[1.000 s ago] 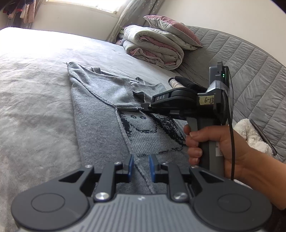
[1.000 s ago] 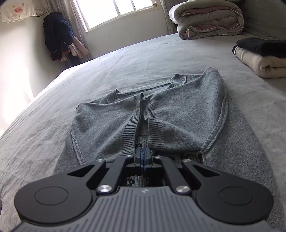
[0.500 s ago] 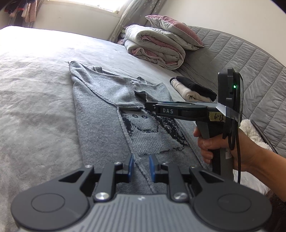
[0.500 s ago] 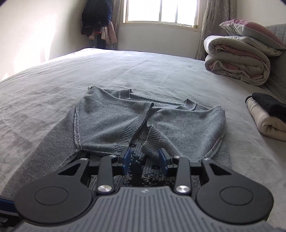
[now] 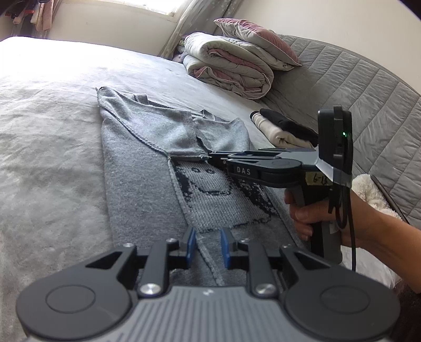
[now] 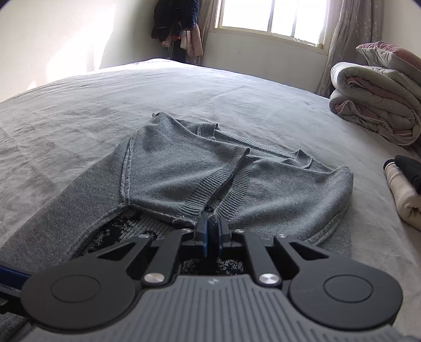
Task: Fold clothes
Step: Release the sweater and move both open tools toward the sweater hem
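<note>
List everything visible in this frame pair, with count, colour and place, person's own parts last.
sweater: one, grey, flat on the bed, sleeves folded in
bed sheet: one, grey, under everything
rolled duvet: one, grey-pink, far end by the headboard
pillow: one, pink-grey, on the duvet
folded clothes: small stack, cream and black, beside the sweater
hanging clothes: several, dark and pink, room corner
window: one, bright
left tongs: open, blue pads, over the hem
right tongs: nearly shut at the sleeve cuffs; grip unclear

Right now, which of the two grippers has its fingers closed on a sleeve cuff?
The right gripper: its fingers pinch the ribbed cuff of the grey sweater. The left gripper sits open over the hem.
</note>
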`<action>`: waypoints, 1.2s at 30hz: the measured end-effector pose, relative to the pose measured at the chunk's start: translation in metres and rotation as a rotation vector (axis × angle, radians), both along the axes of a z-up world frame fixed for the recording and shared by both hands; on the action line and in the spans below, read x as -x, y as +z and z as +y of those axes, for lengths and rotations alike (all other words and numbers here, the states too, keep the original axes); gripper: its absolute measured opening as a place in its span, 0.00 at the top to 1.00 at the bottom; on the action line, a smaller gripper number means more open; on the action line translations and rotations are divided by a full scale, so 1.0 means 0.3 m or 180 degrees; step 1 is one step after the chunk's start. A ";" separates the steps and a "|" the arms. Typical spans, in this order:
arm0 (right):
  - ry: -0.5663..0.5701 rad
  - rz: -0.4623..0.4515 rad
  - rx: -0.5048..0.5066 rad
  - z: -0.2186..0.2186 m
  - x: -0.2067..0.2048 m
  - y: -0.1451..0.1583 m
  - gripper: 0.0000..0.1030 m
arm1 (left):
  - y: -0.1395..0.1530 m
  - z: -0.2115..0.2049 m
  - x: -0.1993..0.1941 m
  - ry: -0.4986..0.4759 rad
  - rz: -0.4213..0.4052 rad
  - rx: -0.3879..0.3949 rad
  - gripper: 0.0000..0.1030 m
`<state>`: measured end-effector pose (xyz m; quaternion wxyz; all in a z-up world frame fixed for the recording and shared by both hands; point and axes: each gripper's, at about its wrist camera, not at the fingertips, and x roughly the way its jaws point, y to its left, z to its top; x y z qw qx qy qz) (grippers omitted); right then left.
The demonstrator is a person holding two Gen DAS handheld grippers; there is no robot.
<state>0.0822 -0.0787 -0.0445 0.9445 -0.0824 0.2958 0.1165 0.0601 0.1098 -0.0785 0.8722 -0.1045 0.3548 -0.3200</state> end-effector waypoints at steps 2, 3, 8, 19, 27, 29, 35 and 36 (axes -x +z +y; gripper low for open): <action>-0.0003 0.0048 -0.0136 -0.012 0.004 0.012 0.82 | 0.006 -0.005 0.005 -0.0004 -0.0020 -0.0020 0.78; -0.0006 0.0072 -0.0209 -0.018 0.008 0.021 0.81 | 0.009 -0.006 0.007 -0.0005 -0.0028 -0.0030 0.78; 0.0006 0.0174 -0.0562 -0.043 0.064 0.051 0.58 | 0.011 -0.010 0.017 -0.0006 -0.0033 -0.0068 0.77; -0.0082 0.0551 -0.1180 -0.106 0.294 0.056 0.45 | 0.021 -0.033 0.127 -0.0174 -0.0127 -0.0266 0.71; -0.0179 0.0912 -0.1917 -0.151 0.387 0.060 0.43 | 0.060 -0.028 0.290 -0.0282 -0.0345 -0.0386 0.66; -0.0181 0.0999 -0.2113 -0.161 0.401 0.059 0.41 | 0.074 -0.017 0.339 -0.0233 -0.0435 -0.0413 0.59; -0.0183 0.1314 -0.2460 -0.179 0.422 0.036 0.35 | 0.111 0.030 0.432 -0.0009 -0.0557 -0.0374 0.47; -0.0199 0.1352 -0.2506 -0.183 0.424 0.031 0.34 | 0.118 0.035 0.441 0.0022 -0.0575 -0.0372 0.46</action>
